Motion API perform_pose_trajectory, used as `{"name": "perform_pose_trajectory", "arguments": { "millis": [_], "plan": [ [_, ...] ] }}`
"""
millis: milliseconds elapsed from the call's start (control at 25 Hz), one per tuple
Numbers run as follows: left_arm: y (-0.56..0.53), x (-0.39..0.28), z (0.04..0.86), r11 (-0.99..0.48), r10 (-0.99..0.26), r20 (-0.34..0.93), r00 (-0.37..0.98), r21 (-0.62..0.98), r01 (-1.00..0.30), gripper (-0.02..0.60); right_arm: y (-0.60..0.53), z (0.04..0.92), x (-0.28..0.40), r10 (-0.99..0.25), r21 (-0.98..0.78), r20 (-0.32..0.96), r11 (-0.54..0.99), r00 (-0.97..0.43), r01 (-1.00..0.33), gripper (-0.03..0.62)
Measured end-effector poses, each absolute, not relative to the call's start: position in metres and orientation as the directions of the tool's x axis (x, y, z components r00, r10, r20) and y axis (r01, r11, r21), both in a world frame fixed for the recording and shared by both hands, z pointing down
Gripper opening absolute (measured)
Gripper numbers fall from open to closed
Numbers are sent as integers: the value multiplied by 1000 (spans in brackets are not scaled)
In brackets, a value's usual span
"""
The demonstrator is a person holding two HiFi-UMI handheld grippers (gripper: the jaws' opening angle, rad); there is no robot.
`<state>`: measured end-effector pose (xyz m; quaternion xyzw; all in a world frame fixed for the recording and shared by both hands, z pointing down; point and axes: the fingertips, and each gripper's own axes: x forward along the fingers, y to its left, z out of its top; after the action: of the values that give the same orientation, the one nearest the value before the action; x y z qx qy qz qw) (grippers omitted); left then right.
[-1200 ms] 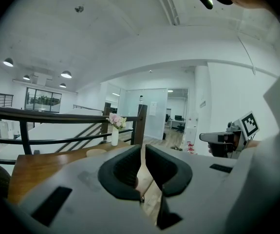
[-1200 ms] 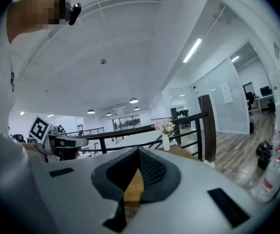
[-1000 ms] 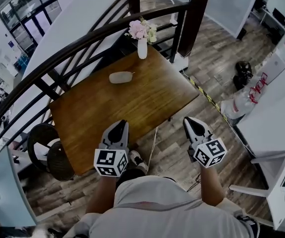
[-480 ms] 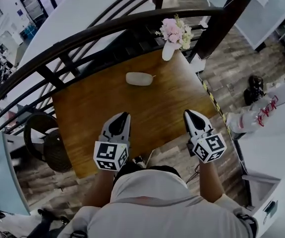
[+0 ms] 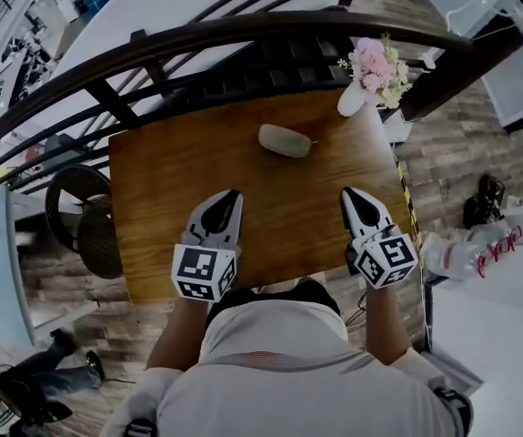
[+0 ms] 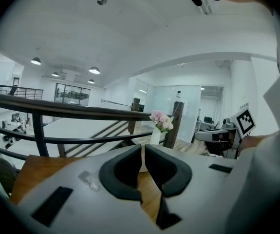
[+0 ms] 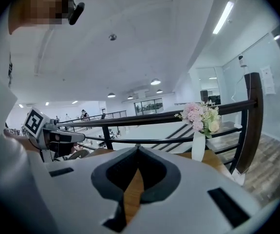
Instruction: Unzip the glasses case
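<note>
- The glasses case (image 5: 285, 141) lies on the far half of the wooden table (image 5: 170, 189), near the vase of flowers (image 5: 367, 73) and just in front of the dark railing (image 5: 197, 39).
- The left gripper (image 5: 231, 196) and the right gripper (image 5: 346, 192) hover over the near edge of the table, well apart from the case. Neither touches anything.
- Both pairs of jaws are pressed together with nothing between them — each gripper's own view shows only bare wood past the tips.
- The step in hand looks like the reach, so no zip work has begun.
- A small dark tab sticks out at the right end of the case. It is probably the zip pull, though it is too small to be sure.
- To do this well, open both jaws before arriving. Pin the body of the case with the left gripper, then pinch the tab with the right.
- Come in low and slow — the vase stands close on the right, and a wide swing could tip it.
</note>
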<state>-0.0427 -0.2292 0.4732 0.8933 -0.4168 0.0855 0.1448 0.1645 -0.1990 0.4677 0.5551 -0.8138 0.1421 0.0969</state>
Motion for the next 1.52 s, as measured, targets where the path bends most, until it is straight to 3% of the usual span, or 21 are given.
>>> {"name": "perform_pose_trajectory", "arguments": {
  "millis": [440, 680, 800, 1120, 1520],
  "plan": [
    [-242, 0, 476, -380, -850, 327, 413, 163, -911, 34, -271, 491, 217, -758, -138, 325, 553, -565, -822, 51],
    [-237, 12, 483, -347, -850, 359, 385, 166, -923, 34, -289, 515, 224, -713, -131, 376, 592, -592, -795, 52],
    [-240, 9, 486, -345, -847, 365, 386, 174, -922, 34, -300, 542, 214, -669, -105, 449, 619, -592, -779, 181],
    [-243, -13, 502, -307, -840, 398, 369, 212, -928, 34, -340, 630, 174, -527, 72, 656, 756, -540, -651, 381],
    [-232, -36, 523, -245, -828, 459, 323, 222, -944, 34, -387, 739, 154, -408, 145, 801, 842, -438, -519, 423]
  ]
}}
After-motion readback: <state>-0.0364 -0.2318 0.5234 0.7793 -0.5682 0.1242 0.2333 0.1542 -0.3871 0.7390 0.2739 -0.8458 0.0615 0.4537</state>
